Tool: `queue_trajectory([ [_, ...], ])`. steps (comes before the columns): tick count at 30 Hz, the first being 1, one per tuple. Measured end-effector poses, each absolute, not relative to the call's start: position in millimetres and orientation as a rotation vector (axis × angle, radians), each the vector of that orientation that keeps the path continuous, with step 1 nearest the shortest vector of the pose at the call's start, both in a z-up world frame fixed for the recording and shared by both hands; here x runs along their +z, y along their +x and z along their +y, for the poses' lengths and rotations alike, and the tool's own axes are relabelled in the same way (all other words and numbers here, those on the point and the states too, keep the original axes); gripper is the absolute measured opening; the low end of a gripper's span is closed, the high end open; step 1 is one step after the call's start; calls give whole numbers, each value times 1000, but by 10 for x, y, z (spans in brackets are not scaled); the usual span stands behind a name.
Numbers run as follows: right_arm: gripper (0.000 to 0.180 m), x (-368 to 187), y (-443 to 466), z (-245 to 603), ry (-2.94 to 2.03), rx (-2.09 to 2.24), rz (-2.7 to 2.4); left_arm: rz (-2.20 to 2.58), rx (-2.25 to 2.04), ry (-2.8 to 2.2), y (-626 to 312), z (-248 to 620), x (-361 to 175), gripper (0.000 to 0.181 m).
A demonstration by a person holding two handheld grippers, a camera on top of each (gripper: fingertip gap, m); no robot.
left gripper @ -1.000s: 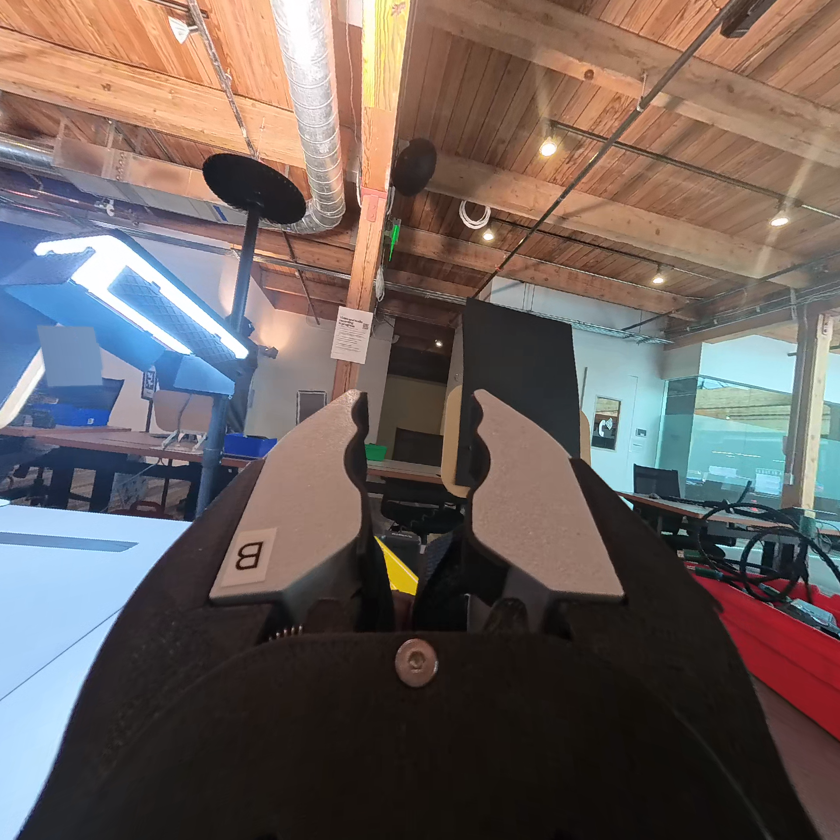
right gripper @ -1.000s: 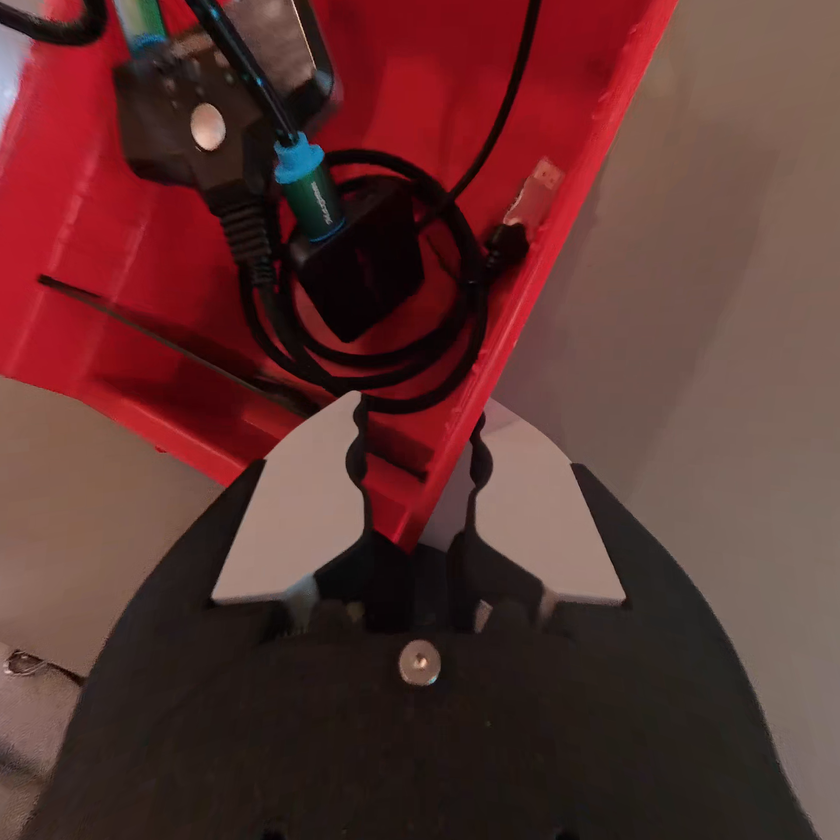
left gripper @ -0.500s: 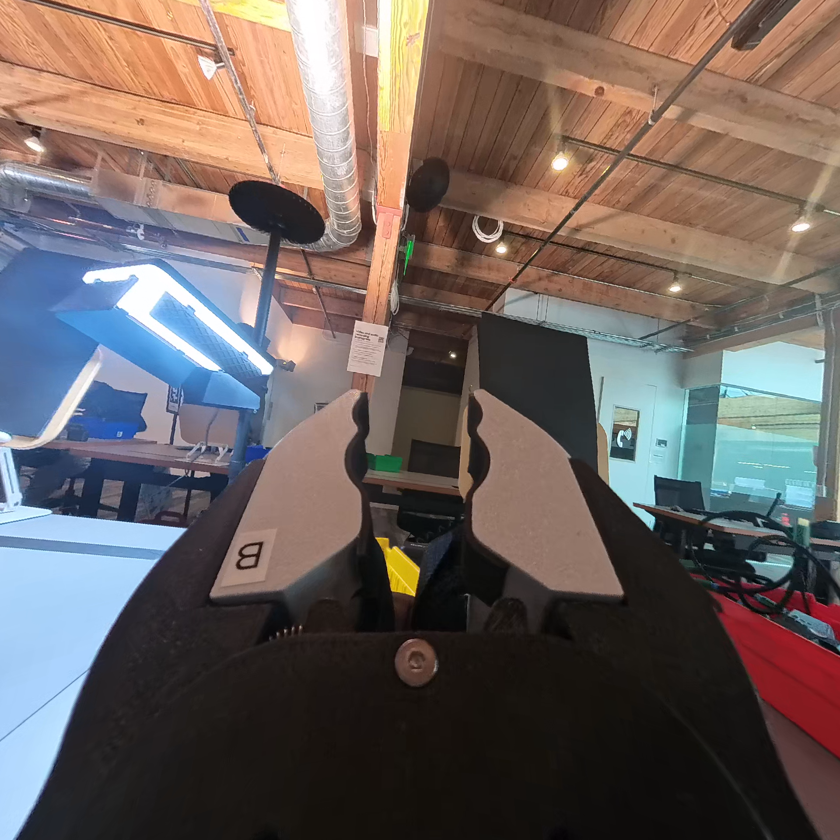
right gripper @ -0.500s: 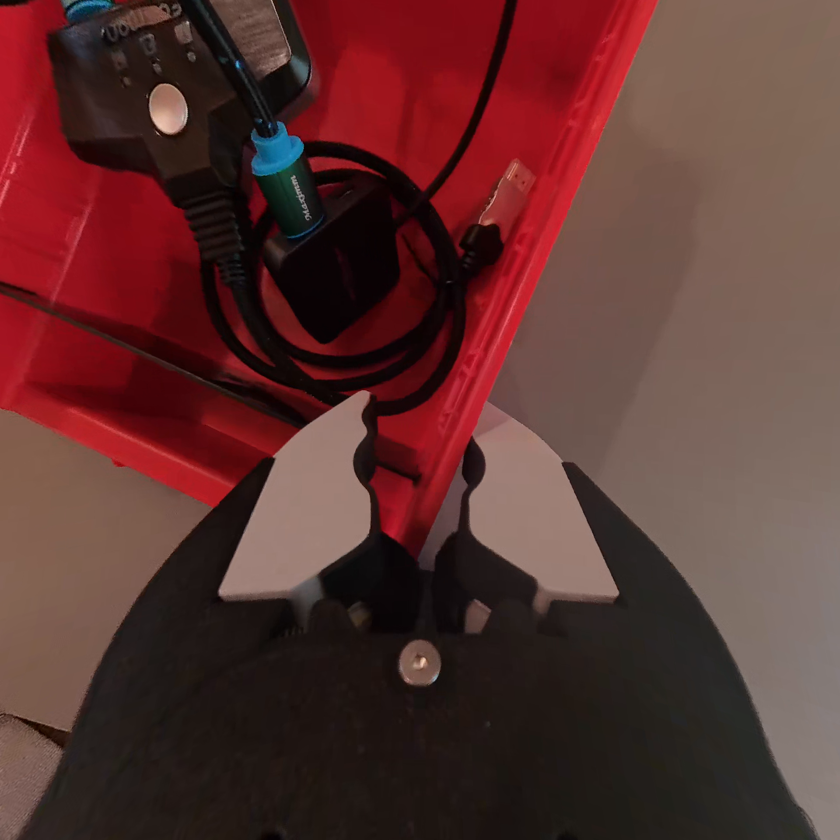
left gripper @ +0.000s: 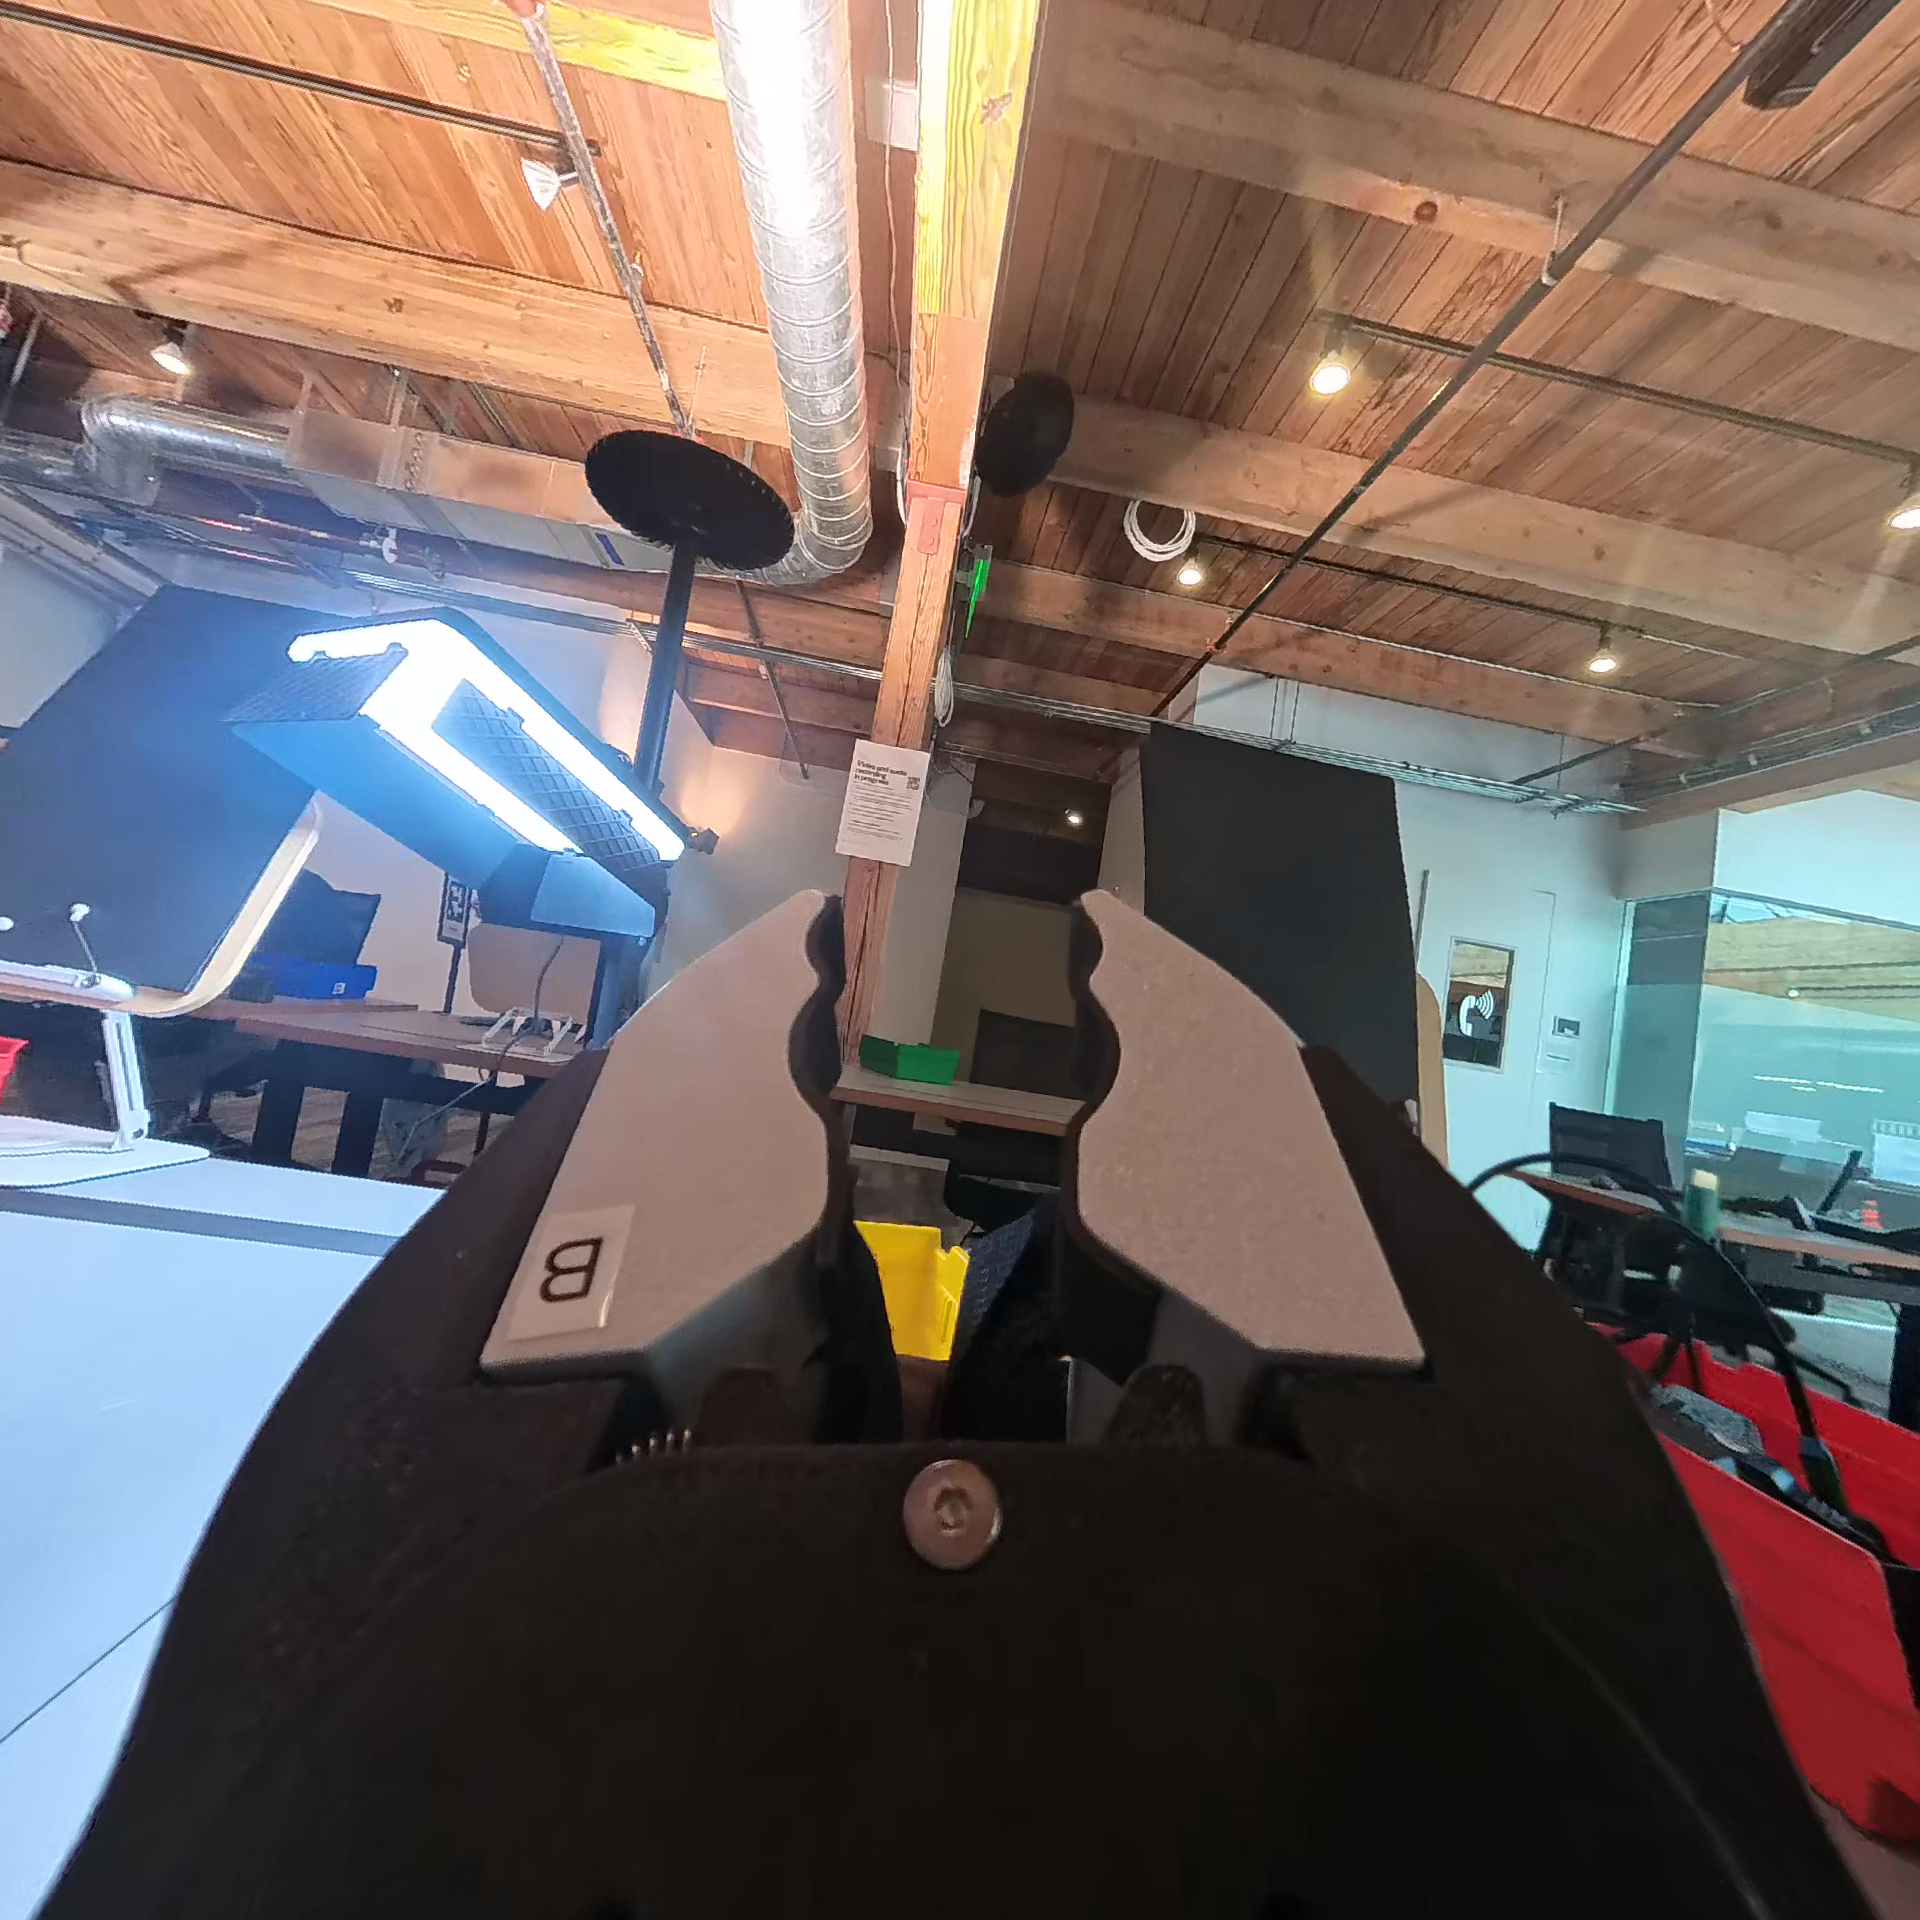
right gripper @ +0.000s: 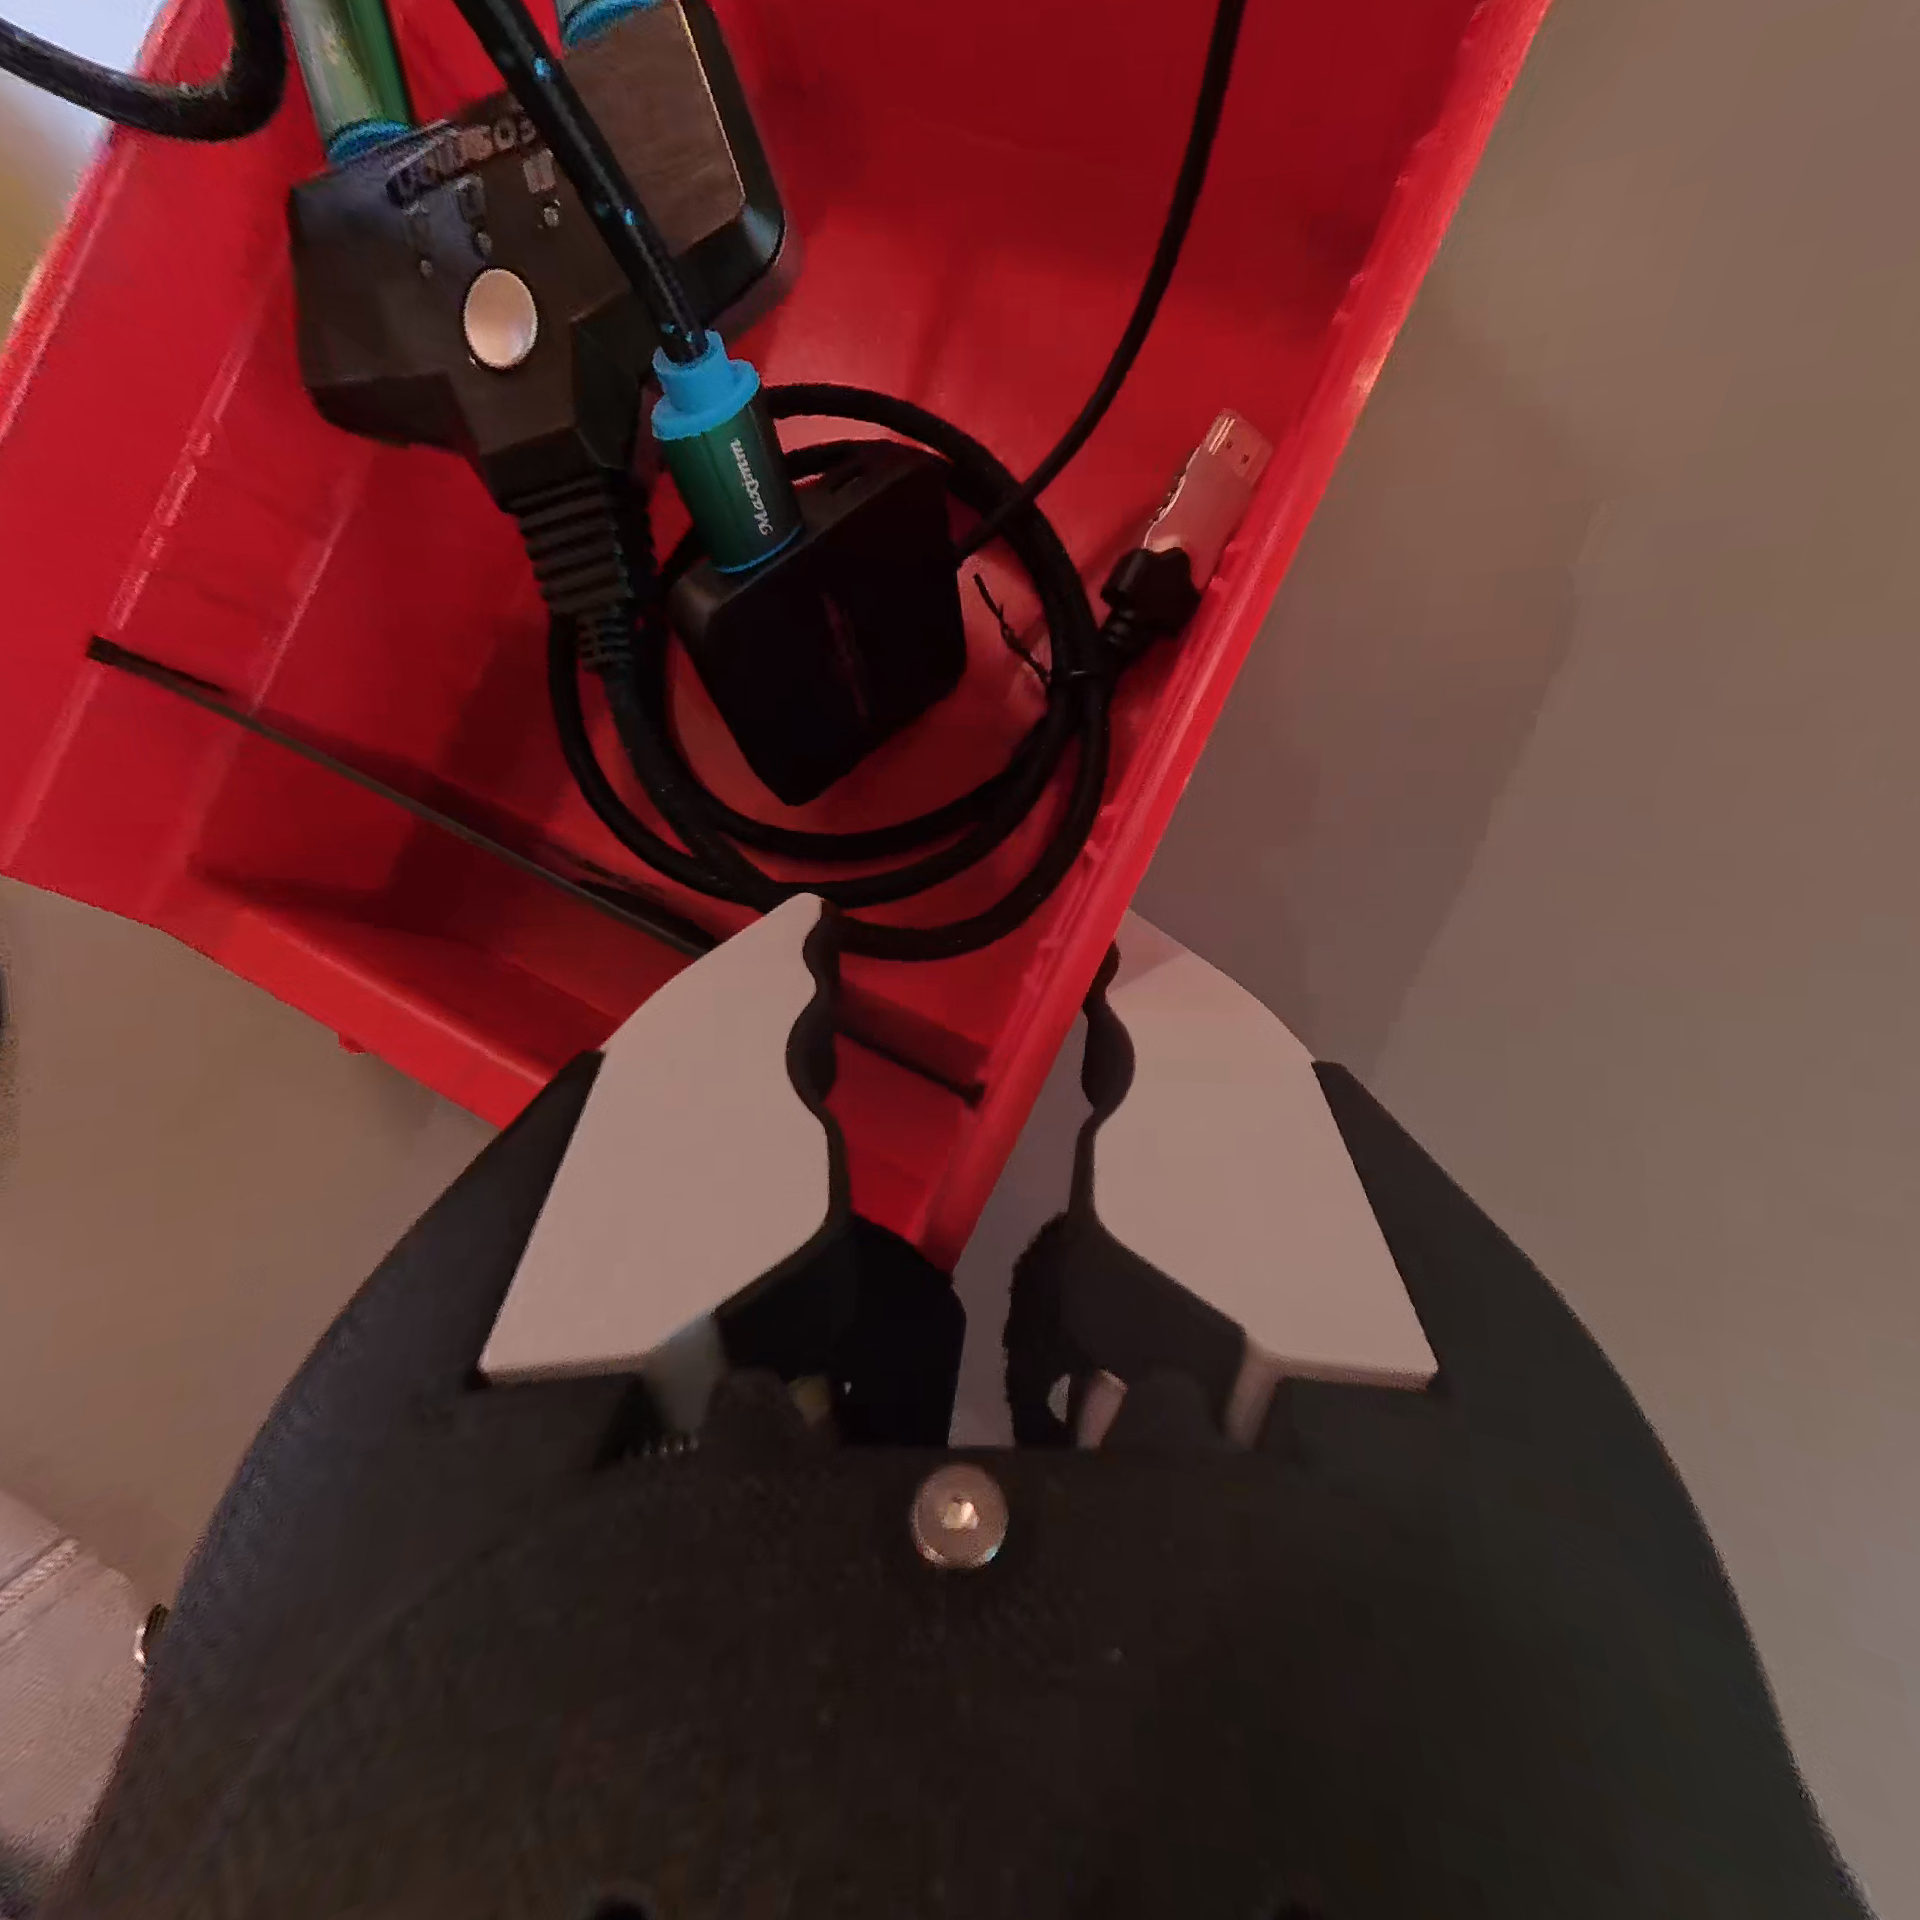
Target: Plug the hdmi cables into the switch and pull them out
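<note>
In the right wrist view a black HDMI switch (right gripper: 457,312) with a silver button lies at the far end of a red bin (right gripper: 1278,540). Green plugs with blue collars (right gripper: 358,62) sit at its far side. Another green plug (right gripper: 727,478) sits in a small black box (right gripper: 831,634), ringed by a coiled black cable (right gripper: 935,904). A loose silver HDMI plug (right gripper: 1216,488) leans on the bin's right wall. My right gripper (right gripper: 961,935) is open and empty, its fingers either side of that wall near the corner. My left gripper (left gripper: 951,914) is open and empty, tilted up at the room.
In the left wrist view the red bin (left gripper: 1766,1507) with its cables (left gripper: 1621,1216) lies low on the right, and a white table top (left gripper: 156,1351) on the left. A lit light panel (left gripper: 488,738) on a stand and a yellow bin (left gripper: 914,1288) stand beyond.
The left gripper has swung left, so the light panel has moved right in view and the red bin slides toward the right edge. The right view has shifted slightly over the bin. Both jaws stay open.
</note>
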State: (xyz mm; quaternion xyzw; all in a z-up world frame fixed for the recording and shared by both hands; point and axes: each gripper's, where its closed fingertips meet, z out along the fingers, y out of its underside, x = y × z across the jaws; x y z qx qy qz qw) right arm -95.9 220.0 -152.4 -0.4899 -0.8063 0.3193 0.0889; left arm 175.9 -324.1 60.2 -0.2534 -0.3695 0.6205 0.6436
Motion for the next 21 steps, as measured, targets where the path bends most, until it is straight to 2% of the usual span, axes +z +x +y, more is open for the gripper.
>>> queue_trajectory([
  [1, 47, -1521, -961, 2108, -1447, 976, -2410, -845, 1418, -581, 1759, -3246, 597, 40],
  [5, 54, -1492, -963, 1721, -1388, 1082, -2457, -855, 1425, -593, 1769, -3275, 582, 40],
  [21, 60, -1455, -957, 442, -1188, 1246, -2555, -882, 1407, -691, 1778, -3285, 504, 40],
])
